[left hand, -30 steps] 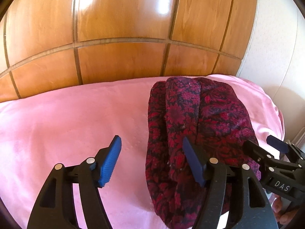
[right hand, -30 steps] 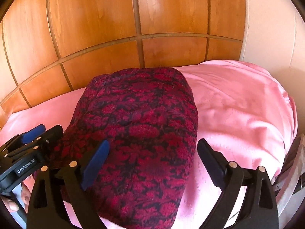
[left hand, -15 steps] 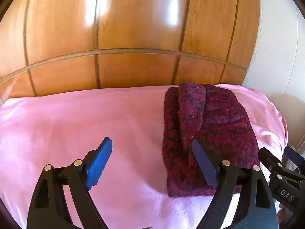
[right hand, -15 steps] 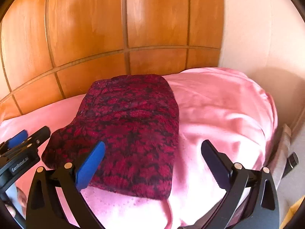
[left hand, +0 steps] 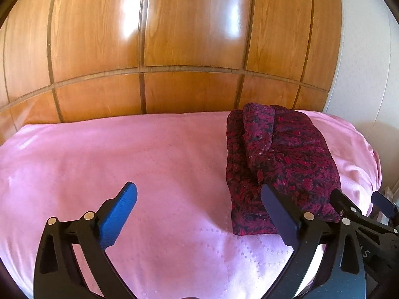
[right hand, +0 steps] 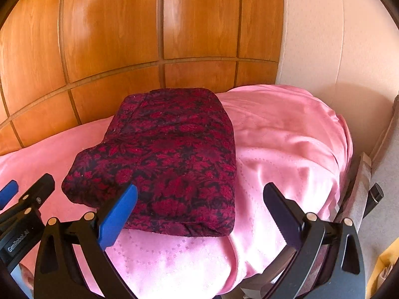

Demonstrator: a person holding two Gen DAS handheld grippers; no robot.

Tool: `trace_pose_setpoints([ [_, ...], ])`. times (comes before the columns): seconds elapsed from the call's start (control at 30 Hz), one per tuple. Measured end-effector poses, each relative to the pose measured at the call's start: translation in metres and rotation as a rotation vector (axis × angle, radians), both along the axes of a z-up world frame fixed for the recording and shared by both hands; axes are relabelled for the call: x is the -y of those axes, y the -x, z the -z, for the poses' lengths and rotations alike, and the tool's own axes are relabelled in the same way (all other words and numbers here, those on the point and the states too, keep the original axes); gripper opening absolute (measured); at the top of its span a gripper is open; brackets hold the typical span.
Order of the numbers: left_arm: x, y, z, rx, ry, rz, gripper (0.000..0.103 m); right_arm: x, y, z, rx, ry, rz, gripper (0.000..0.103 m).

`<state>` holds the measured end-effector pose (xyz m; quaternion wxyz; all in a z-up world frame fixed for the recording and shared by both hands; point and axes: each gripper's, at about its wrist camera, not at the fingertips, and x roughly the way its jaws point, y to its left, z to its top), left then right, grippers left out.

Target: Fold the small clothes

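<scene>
Lying folded on the pink sheet (left hand: 124, 164) of the bed, the dark red patterned garment (right hand: 169, 154) forms a thick, roughly rectangular bundle with its far end close to the wooden panelled wall (left hand: 174, 49). In the left wrist view the garment (left hand: 279, 164) sits to the right of centre, its layered folds showing along the left edge. The left gripper (left hand: 199, 209) hovers over bare sheet at the near side, its fingers (left hand: 119, 214) spreading apart with nothing between them; the right-hand finger overlaps the garment's near corner in the picture, though I cannot tell whether it touches the cloth. The right gripper (right hand: 199, 209) is released as well, fingers (right hand: 117, 216) wide, empty, poised just near the garment's near edge, with the blue pad in front of its near left part. Each gripper shows at the edge of the other's view. A pale wall (right hand: 324, 49) stands on the right.
</scene>
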<state>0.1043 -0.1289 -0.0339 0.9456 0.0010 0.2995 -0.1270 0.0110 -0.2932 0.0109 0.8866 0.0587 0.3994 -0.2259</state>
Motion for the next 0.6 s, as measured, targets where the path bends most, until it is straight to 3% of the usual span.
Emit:
trace_pose_setpoints([
  [0.27,0.0064,0.0058,-0.0054,0.006,-0.004,0.014,0.099,-0.0025,0.0058,-0.0082,0.049,0.050,-0.007,0.100],
  [0.6,0.0094,0.0075,-0.0081,0.015,-0.006,0.000,0.099,-0.0025,0.0051,-0.0041,0.036,0.015,-0.017,0.100],
])
